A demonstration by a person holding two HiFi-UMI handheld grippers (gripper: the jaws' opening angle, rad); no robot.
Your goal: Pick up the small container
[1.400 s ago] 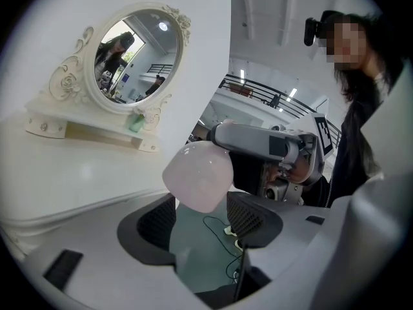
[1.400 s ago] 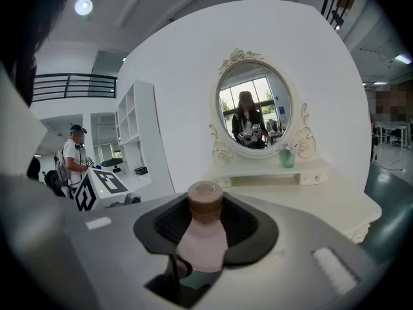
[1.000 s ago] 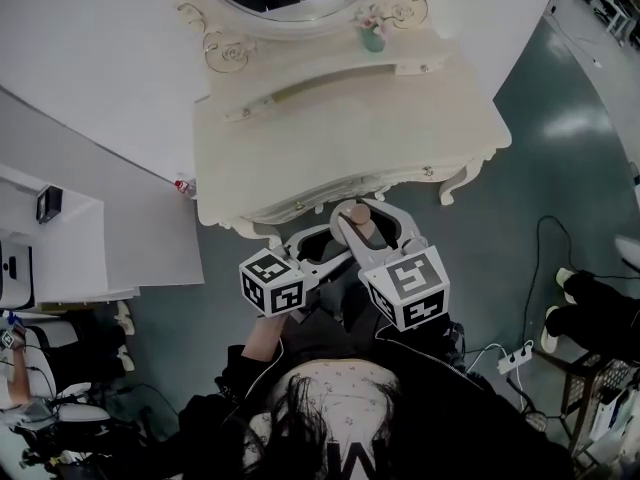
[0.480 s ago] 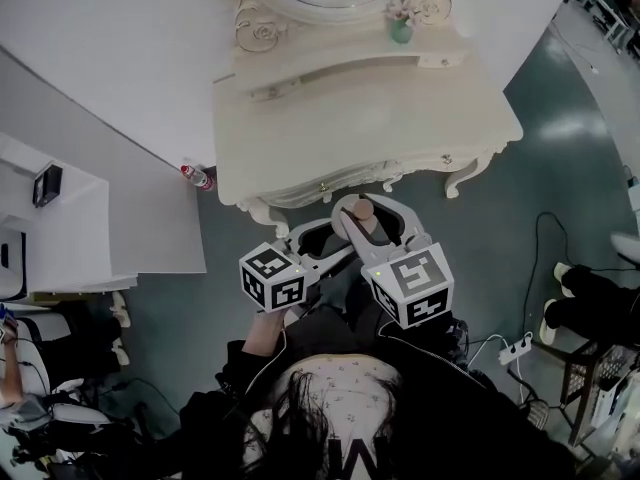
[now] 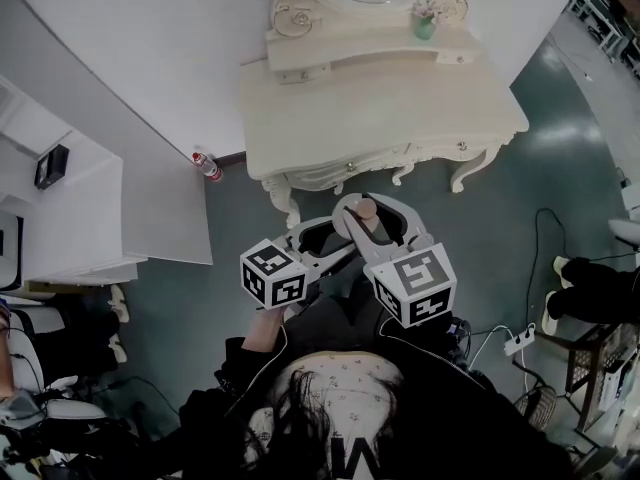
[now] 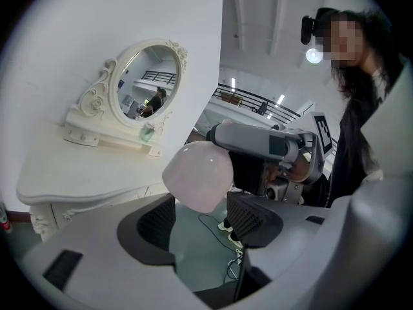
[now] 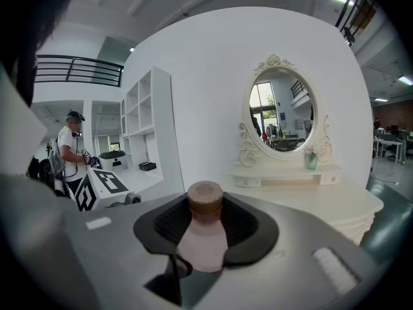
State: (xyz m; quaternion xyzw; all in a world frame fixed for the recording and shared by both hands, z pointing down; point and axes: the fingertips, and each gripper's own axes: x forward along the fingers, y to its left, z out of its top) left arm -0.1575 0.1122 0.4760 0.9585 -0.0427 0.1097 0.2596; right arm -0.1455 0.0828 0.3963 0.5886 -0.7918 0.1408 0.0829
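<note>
Across the last second, the dressing table [image 5: 380,118] has shifted toward the top of the head view, so I am backing away. The right gripper [image 5: 368,216] clamps the small container [image 7: 204,234] at frame centre, clear of the table. The left gripper [image 6: 203,219] stands wide apart and empty. I judge the pick-up complete.

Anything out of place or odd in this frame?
Only one thing: a red-capped bottle sits on the floor by the wall, left of the dressing table. Otherwise nothing stands out; the small container is upright, clamped in the right tool.
</note>
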